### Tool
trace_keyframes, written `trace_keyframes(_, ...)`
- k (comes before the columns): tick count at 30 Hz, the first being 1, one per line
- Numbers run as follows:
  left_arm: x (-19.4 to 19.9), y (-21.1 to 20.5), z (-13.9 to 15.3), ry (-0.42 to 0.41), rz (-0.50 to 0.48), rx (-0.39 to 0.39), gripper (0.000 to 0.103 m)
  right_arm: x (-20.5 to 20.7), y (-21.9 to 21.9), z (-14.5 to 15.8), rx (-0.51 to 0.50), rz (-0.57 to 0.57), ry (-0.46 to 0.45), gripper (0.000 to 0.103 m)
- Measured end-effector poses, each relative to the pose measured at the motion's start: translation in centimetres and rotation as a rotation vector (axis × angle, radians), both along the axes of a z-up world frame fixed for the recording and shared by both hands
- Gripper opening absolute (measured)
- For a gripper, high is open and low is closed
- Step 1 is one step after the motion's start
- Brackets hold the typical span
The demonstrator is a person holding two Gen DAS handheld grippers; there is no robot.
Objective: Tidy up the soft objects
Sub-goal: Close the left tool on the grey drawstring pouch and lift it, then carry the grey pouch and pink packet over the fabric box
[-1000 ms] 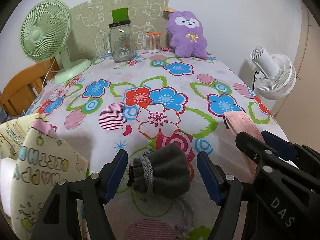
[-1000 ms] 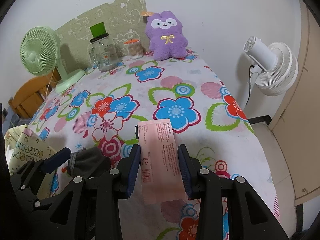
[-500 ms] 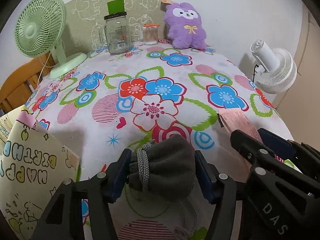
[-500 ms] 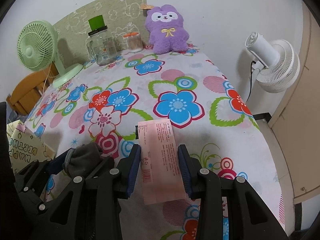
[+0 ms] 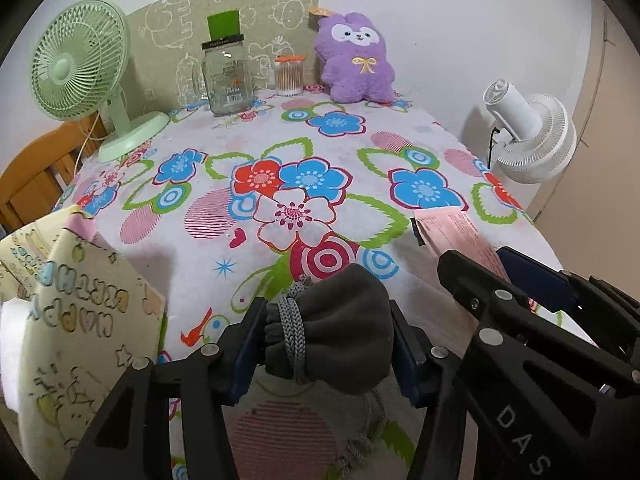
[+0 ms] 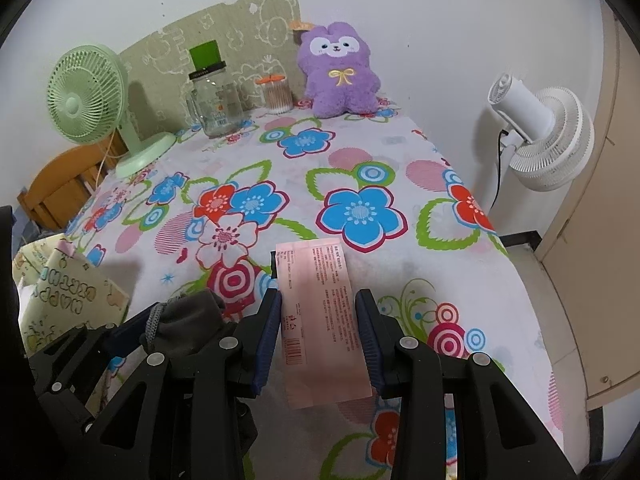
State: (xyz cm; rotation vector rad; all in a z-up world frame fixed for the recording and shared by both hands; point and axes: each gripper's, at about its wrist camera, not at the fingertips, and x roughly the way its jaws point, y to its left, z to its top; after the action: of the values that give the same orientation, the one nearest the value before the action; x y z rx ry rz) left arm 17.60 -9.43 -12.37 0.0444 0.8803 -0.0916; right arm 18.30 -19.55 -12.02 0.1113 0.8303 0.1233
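A grey drawstring pouch (image 5: 340,332) sits between the blue pads of my left gripper (image 5: 325,312). The jaws are closing and both pads press its sides. Its cord hangs down toward the floral tablecloth (image 5: 360,152). In the right wrist view the same pouch (image 6: 188,316) shows at lower left. My right gripper (image 6: 320,300) is shut on a flat pink packet (image 6: 316,272), which sticks out forward over the cloth. A purple plush animal (image 5: 356,64) sits upright at the table's far edge against the wall.
A "Happy Birthday" gift bag (image 5: 72,320) stands at the table's left near corner. At the back are a green desk fan (image 5: 80,76), a glass jar (image 5: 226,76) and a cotton-swab tub (image 5: 290,76). A white fan (image 5: 528,132) stands beyond the right edge, a wooden chair (image 5: 28,184) on the left.
The left jaws went from standing wide around the pouch on the cloth to pressing on it, and the pouch came up a little. The right gripper and its packet stayed put.
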Motion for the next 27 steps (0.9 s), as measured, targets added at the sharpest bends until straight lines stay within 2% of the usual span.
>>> trace_keyframes(27,-7.9,0.9,7.3,-0.151,-0.029,-0.002,0.057,-8.4,0.5,7.4,0.002,-0.009,-0.166,0.041)
